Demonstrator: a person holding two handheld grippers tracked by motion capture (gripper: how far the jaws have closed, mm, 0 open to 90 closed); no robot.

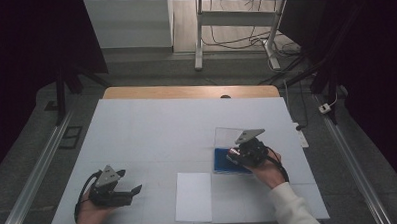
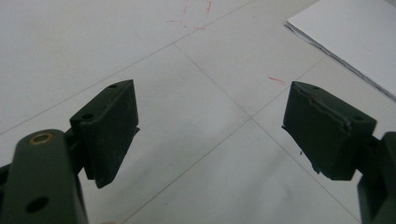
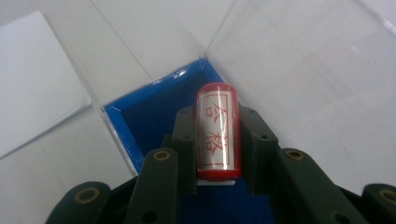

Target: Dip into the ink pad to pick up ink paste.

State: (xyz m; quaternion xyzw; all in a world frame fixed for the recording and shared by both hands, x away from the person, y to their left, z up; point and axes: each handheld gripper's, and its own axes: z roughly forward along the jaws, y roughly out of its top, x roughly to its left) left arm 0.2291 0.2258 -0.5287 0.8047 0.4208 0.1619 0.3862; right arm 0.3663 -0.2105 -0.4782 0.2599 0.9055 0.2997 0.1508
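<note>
1. High view: the right gripper (image 1: 238, 153) hangs over the blue ink-pad box (image 1: 223, 161), which sits toward the right edge of the table (image 1: 152, 128), its clear lid (image 1: 226, 136) tipped open on the far side. A sheet of paper (image 1: 193, 196) lies at the near edge, just left of the box and apart from it. The left gripper (image 1: 130, 190) rests near the near-left corner, well away from both; the right hand is plainly the nearer to box and paper.

2. Left gripper view: the jaws stand wide apart and hold nothing, bare table between them. A corner of the paper (image 2: 355, 37) shows up and to the right, beyond the right-hand jaw.

3. Right gripper view: the jaws are clamped on a red-rimmed stamp (image 3: 215, 133), one pad on each long side. Its long axis runs along the jaws, pointing away from the camera, with the printed face turned up toward the lens. The box's blue tray (image 3: 154, 112) lies directly beneath and ahead; the paper (image 3: 37, 79) lies off to the left in this view. Judged from this, the coming move turns on carrying the stamp leftward from box to paper.
</note>
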